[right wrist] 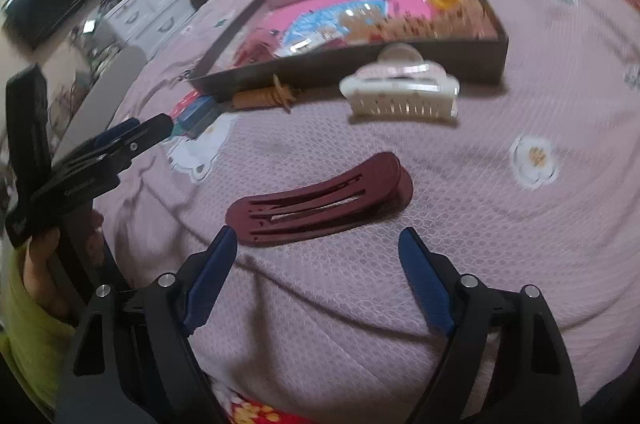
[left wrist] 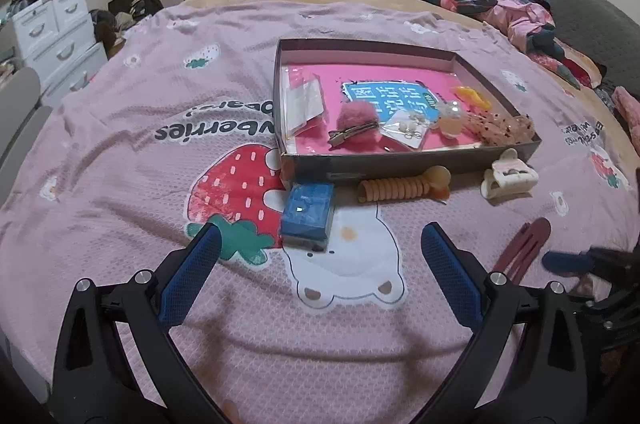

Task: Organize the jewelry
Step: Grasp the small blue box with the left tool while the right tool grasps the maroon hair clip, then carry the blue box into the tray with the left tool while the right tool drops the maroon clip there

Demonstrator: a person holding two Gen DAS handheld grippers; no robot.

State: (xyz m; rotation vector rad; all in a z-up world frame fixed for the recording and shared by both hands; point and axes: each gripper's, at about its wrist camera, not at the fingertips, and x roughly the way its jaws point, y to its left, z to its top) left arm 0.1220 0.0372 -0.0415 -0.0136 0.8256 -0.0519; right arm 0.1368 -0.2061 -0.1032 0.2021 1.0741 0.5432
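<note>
Left gripper (left wrist: 320,236): jaws wide apart, nothing between them, over the pink bedspread (left wrist: 120,151).
Right gripper (right wrist: 318,238): jaws wide, empty; the maroon hair clip (right wrist: 320,199) lies flat just beyond the tips, untouched.
Blue box (left wrist: 308,220): just ahead of the left gripper, near the tray's left corner.
Orange coil tie (left wrist: 400,187): against the tray's near wall.
White claw clip (right wrist: 400,91): right of the coil tie, beside that wall.
Tray (left wrist: 400,163): farthest, holding a pink pom-pom clip (left wrist: 356,121) and other hair pieces.

Bed covered by pink strawberry-print blanket (left wrist: 120,151). Lying on it: shallow box (left wrist: 404,161) well ahead of left jaws, blue box (left wrist: 307,220) just ahead, maroon hair clip (right wrist: 320,201) just ahead of right jaws, white claw clip (right wrist: 400,89) farther ahead.
</note>
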